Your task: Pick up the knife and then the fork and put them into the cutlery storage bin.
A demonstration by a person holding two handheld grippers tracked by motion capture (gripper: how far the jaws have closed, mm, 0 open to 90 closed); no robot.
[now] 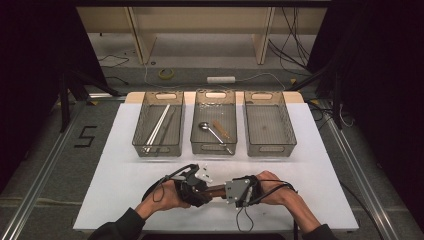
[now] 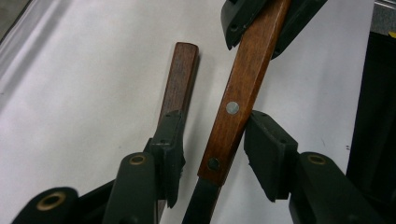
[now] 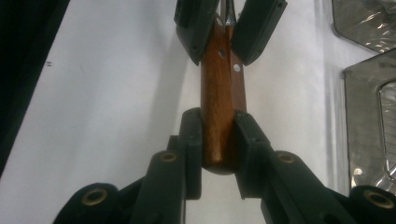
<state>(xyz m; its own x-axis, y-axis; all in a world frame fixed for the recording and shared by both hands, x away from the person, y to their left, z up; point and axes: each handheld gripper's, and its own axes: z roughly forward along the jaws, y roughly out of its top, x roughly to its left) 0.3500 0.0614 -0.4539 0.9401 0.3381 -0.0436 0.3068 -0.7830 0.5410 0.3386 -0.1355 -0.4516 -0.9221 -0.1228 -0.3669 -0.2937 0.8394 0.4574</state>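
A utensil with a riveted wooden handle [image 1: 216, 191] [image 2: 236, 88] [image 3: 217, 98] hangs level between my two grippers over the front of the white table [image 1: 125, 175]. My right gripper [image 1: 223, 191] [image 3: 218, 119] is shut on the butt end of that handle. My left gripper [image 1: 206, 192] [image 2: 215, 128] [image 3: 222, 56] faces it, its jaws either side of the handle's riveted end; the left pad stands clear of the wood, so it is open. A dark metal shaft runs back from the handle between the left jaws. A second wooden handle [image 2: 180, 77] lies on the table beside the left jaw.
Three clear trays stand in a row at the back: the left tray [image 1: 157, 152] holds long pale sticks, the middle tray [image 1: 212, 150] a metal spoon [image 1: 207, 127] and a wooden piece, the right tray [image 1: 270, 151] nothing that I can see. Cables trail from both grippers.
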